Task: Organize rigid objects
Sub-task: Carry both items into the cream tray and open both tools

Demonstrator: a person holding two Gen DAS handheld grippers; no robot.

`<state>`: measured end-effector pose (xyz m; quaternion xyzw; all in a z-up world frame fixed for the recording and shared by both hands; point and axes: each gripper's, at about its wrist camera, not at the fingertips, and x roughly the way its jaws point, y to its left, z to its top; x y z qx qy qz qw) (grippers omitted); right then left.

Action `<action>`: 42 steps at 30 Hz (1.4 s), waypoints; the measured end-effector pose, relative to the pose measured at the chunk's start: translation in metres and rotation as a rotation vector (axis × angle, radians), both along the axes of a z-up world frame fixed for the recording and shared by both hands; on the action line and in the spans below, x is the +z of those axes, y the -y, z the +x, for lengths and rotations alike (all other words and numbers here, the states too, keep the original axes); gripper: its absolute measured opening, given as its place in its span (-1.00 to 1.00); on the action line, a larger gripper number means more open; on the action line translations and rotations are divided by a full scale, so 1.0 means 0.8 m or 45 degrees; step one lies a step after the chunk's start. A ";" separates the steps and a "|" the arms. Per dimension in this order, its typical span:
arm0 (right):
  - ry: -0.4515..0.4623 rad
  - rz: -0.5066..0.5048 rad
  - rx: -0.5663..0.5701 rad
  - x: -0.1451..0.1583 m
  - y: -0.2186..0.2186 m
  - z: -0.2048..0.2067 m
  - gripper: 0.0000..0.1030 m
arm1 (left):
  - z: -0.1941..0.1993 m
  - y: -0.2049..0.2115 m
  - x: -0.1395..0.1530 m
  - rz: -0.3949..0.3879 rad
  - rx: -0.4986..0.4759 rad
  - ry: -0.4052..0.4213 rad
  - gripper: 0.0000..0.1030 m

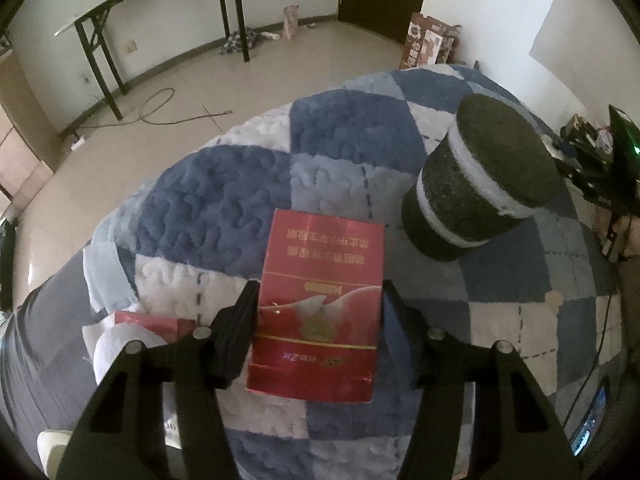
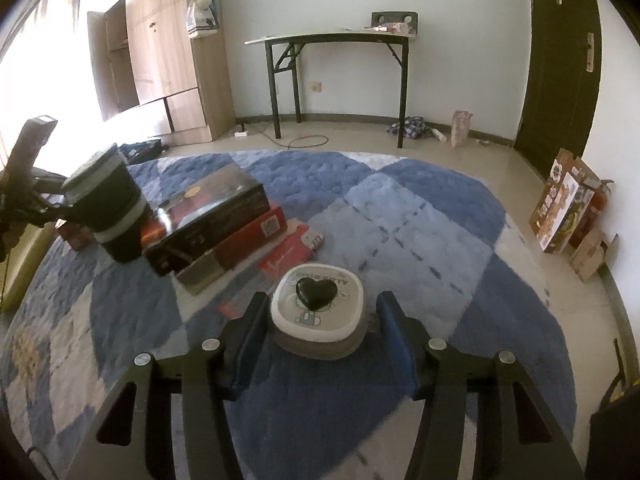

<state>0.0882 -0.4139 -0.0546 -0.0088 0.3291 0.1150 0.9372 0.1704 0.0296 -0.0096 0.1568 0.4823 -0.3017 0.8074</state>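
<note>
Both fingers of the left claw (image 1: pixel 318 304) pinch the red box (image 1: pixel 320 304).

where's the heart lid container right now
In the right wrist view, the heart lid container sits on the blue checkered rug between the right gripper fingers, just right of the stacked boxes.

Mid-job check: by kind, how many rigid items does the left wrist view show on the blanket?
Red boxes: 2, the held red box between the left gripper fingers and the second red box at lower left.
Banded cylinder: 1.
Total: 3.
</note>
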 end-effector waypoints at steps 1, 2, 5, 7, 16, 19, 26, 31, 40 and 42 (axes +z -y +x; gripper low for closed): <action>0.005 0.000 -0.005 0.002 0.003 -0.005 0.05 | -0.003 -0.001 0.004 -0.010 0.020 0.022 0.15; 0.014 -0.002 -0.010 0.004 0.006 -0.010 0.05 | -0.005 -0.004 0.009 -0.024 0.043 0.040 0.15; 0.016 -0.015 -0.021 0.005 0.014 -0.018 0.05 | -0.013 -0.016 0.027 -0.069 0.106 0.086 0.14; 0.032 0.008 -0.028 0.007 0.019 -0.023 0.05 | -0.028 -0.030 0.046 -0.128 0.152 0.131 0.14; 0.295 0.063 0.444 0.122 -0.112 -0.094 0.05 | -0.175 -0.212 0.138 -0.256 0.605 0.388 0.14; 0.287 0.048 0.778 0.138 -0.231 -0.100 0.05 | -0.212 -0.301 0.130 -0.189 0.847 0.377 0.14; 0.099 -0.006 1.342 0.087 -0.530 -0.104 0.05 | -0.181 -0.408 0.033 -0.129 1.064 0.192 0.14; -0.011 -0.123 1.377 0.021 -0.639 -0.103 0.05 | -0.136 -0.420 -0.016 -0.118 1.099 0.030 0.14; -0.020 -0.231 1.383 -0.016 -0.691 -0.122 0.07 | -0.133 -0.426 -0.054 -0.079 1.088 0.028 0.16; -0.024 -0.205 1.371 -0.013 -0.686 -0.128 0.21 | -0.139 -0.425 -0.044 -0.125 1.081 0.046 0.45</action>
